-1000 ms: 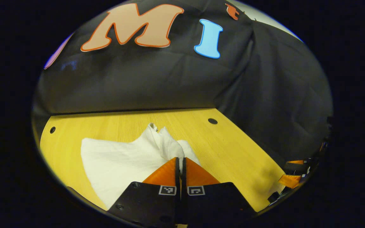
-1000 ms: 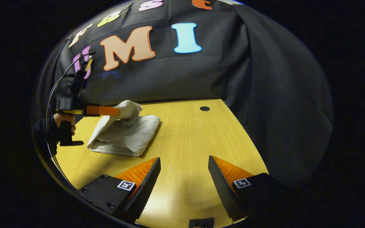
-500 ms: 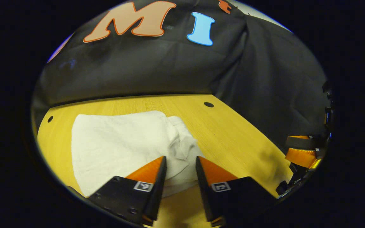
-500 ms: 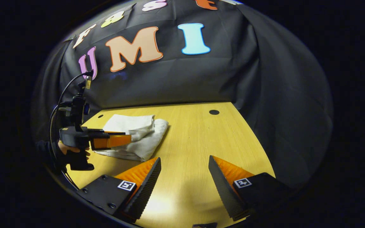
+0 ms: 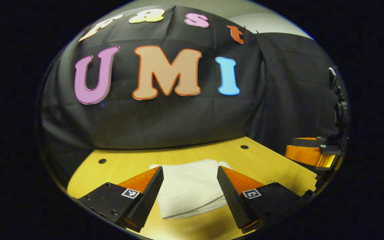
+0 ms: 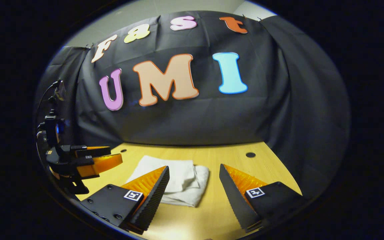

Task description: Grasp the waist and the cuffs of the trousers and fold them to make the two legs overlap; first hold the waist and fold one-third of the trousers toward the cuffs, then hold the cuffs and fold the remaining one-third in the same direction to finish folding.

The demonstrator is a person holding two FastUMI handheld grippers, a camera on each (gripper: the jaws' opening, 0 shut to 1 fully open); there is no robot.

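The white trousers [image 5: 188, 186] lie folded into a compact rectangle on the yellow wooden table [image 5: 272, 166]. My left gripper [image 5: 189, 176] hangs open above their near edge, with nothing between its fingers. In the right gripper view the folded trousers [image 6: 182, 181] sit ahead and a little left of my right gripper [image 6: 194, 176], which is open and holds nothing. The left gripper [image 6: 107, 159] appears at the left of that view, above the table's left side. The right gripper [image 5: 307, 155] appears at the right edge of the left gripper view.
The black cloth wall closes off the back and right of the table. Small round holes [image 5: 244, 146] [image 5: 102, 161] mark the tabletop near its far corners. Bare table [image 6: 245, 166] lies to the right of the trousers.
My left gripper let go of the trousers, opened, and pulled back and up. The cloth dropped flat into its fold. My right gripper tilted up and stayed open.
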